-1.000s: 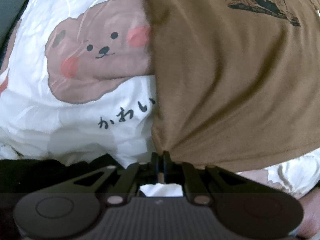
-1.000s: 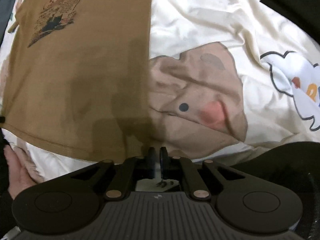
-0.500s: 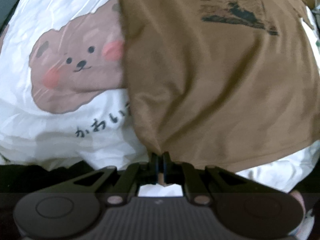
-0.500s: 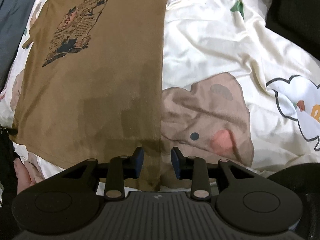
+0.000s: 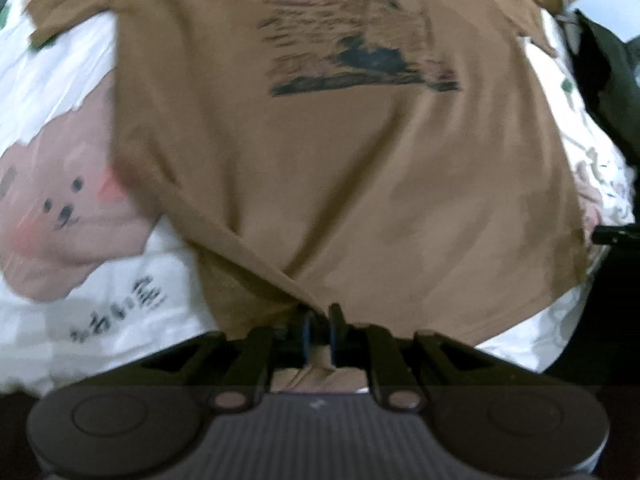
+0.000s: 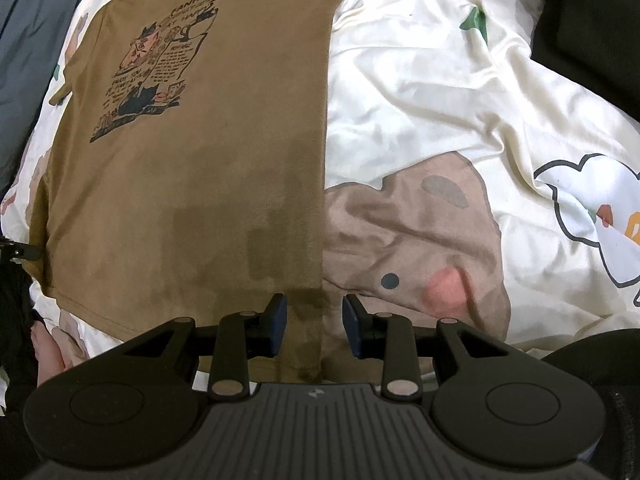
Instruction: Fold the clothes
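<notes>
A brown T-shirt (image 6: 208, 168) with a dark printed graphic lies flat on a white bedsheet, and it also fills the left wrist view (image 5: 360, 184). My left gripper (image 5: 318, 328) is shut on the shirt's hem corner, and the cloth is pulled into a taut ridge running up-left. My right gripper (image 6: 315, 326) is open, its fingers either side of the shirt's right bottom corner, holding nothing.
The white bedsheet (image 6: 440, 100) has a brown bear print (image 6: 416, 248), and its bear print also shows in the left wrist view (image 5: 60, 216). A grey garment (image 6: 24, 48) lies at the left edge. Dark fabric (image 6: 592, 20) sits at the far right. A bare hand (image 6: 48, 352) shows lower left.
My right gripper opened and let go of the shirt's corner, then backed off. My left gripper, still clamped, carried its corner rightward, so the shirt now fills its view.
</notes>
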